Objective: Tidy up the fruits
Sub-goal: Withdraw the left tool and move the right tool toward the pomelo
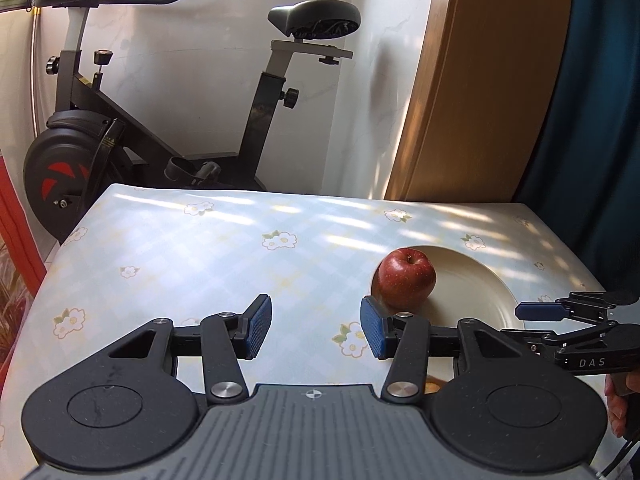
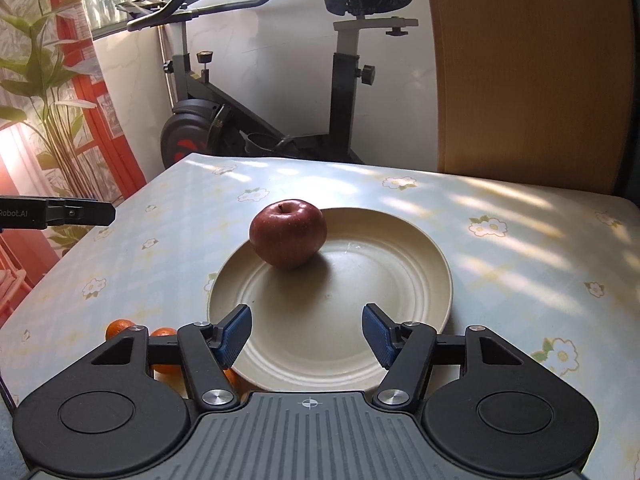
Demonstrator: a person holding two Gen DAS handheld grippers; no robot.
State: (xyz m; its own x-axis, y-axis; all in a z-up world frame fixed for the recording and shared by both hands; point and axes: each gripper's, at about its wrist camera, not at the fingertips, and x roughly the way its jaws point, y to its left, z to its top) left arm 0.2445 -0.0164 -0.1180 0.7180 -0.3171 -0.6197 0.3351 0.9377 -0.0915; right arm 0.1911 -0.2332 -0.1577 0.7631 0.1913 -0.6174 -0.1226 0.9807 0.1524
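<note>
Presently | round red apple was seen on far-left part of cream round plate | left gripper was held open, empty | right gripper was held open, empty, above plate's near rim

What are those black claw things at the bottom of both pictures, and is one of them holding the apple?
They are grabbing tools, like big tongs. A person holds one in each hand, and each tool has a little camera looking along its two fingers. One picture comes from the left gripper, the other from the right gripper. Both are open and hold nothing. The red apple sits on a cream plate, near its far left edge. The plate lies on a table with a flowery cloth. A few small oranges lie on the cloth beside the plate, partly hidden behind the right gripper. At the back stands an exercise bike.
</note>
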